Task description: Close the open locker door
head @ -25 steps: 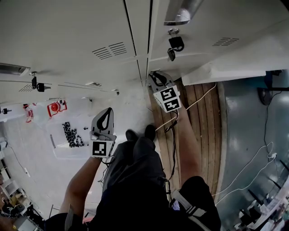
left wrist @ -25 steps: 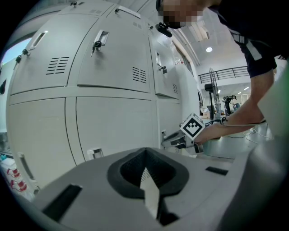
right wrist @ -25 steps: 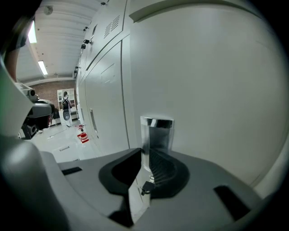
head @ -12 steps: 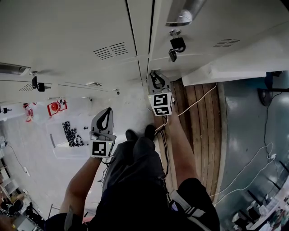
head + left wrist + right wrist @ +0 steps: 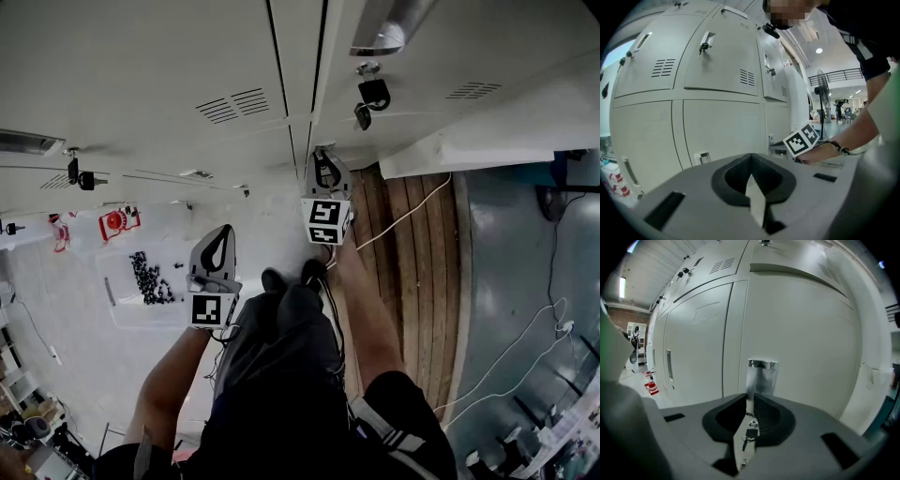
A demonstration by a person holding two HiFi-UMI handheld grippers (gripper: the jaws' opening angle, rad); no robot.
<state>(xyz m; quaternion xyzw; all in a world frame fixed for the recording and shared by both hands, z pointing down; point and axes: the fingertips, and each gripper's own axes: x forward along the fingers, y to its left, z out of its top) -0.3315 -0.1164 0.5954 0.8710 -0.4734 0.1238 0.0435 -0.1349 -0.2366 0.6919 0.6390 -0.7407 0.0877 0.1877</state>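
My right gripper (image 5: 323,157) is close before the lockers (image 5: 141,66); my left gripper (image 5: 221,232) is nearer and left, a tray (image 5: 127,314) farther left.

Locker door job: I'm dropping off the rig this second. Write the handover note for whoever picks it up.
Left claw: shut, empty, held away from the lockers.
Right claw: jaws together, tips at the chrome pull tab on the lower locker door; a pinch on it is not clear.
Done: door looks close to its frame; flush not confirmed.
To do: probably press it home, check it holds, back off.
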